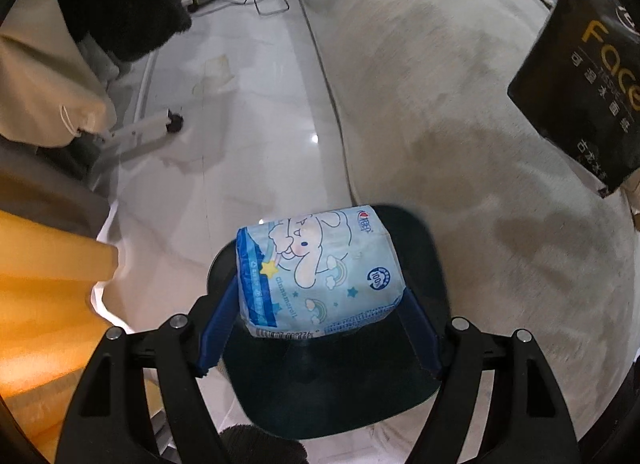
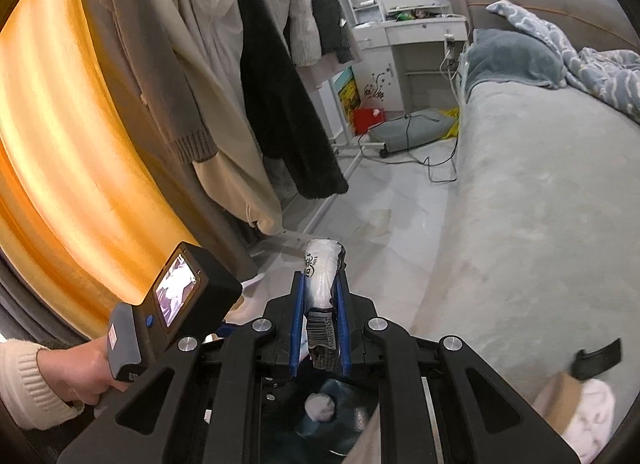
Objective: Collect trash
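Note:
My left gripper (image 1: 320, 284) is shut on a light blue tissue pack (image 1: 320, 260) printed with a cartoon dog, its blue fingers (image 1: 218, 324) pressing on both sides. It points steeply down over a dark round bin (image 1: 340, 396) on the floor. The right gripper (image 2: 320, 276) is shut on a flattened black tissue wrapper (image 2: 322, 264), seen edge-on with a barcode. The same wrapper (image 1: 584, 95) hangs at the right edge of the left wrist view. Under the right gripper lies the bin (image 2: 348, 396) with a white crumpled ball (image 2: 320, 406) in it.
A bed with a grey cover (image 1: 460, 103) fills the right side. Hanging coats (image 2: 260, 83) on a wheeled rack (image 1: 174, 121) and an orange curtain (image 2: 60, 123) stand left. Cables (image 2: 432, 167) lie on the pale floor. A hand (image 2: 80, 376) and a slippered foot (image 2: 592, 416) are near.

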Demonstrator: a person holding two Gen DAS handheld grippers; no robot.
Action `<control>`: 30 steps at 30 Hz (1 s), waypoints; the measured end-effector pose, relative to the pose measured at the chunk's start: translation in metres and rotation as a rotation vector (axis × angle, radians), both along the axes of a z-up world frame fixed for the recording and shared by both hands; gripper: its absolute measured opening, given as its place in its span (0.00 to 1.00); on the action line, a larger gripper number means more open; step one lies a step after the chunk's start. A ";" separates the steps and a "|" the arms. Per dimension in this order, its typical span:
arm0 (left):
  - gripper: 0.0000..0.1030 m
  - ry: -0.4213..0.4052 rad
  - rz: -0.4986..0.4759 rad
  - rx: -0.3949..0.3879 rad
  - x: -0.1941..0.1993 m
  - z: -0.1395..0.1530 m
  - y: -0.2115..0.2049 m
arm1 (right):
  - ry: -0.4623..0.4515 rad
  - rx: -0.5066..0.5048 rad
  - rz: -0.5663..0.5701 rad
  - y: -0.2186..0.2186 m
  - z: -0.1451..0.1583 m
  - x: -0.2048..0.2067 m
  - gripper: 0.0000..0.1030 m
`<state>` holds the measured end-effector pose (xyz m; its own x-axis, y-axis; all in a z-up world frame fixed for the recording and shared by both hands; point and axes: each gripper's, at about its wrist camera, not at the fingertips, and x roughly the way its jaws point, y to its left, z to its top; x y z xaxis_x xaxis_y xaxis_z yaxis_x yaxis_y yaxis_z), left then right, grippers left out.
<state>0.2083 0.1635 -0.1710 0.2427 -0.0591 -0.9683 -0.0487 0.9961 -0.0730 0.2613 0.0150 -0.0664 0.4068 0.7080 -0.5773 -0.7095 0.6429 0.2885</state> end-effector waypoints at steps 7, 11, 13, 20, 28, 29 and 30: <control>0.85 0.061 -0.020 -0.039 -0.010 -0.012 0.015 | 0.032 -0.027 0.028 0.021 -0.016 0.000 0.15; 0.87 0.067 -0.018 -0.049 -0.014 -0.012 0.025 | 0.051 -0.049 0.041 0.033 -0.027 0.000 0.15; 0.87 0.053 -0.008 -0.051 -0.015 -0.009 0.031 | 0.061 -0.062 0.051 0.040 -0.033 -0.001 0.15; 0.85 -0.044 0.069 -0.049 -0.016 0.012 0.059 | 0.087 -0.110 0.083 0.056 -0.049 -0.005 0.14; 0.78 -0.247 0.176 -0.034 -0.016 0.059 0.090 | 0.131 -0.166 0.121 0.075 -0.070 -0.010 0.15; 0.77 -0.268 0.182 -0.030 -0.016 0.063 0.092 | 0.138 -0.174 0.128 0.076 -0.073 -0.011 0.15; 0.75 -0.303 0.188 -0.025 -0.017 0.070 0.094 | 0.144 -0.185 0.135 0.079 -0.077 -0.012 0.15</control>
<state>0.1909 0.2576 -0.1006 0.5270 -0.0084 -0.8498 -0.2037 0.9696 -0.1359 0.2488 0.0940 -0.1429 0.2201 0.6276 -0.7468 -0.7527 0.5962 0.2792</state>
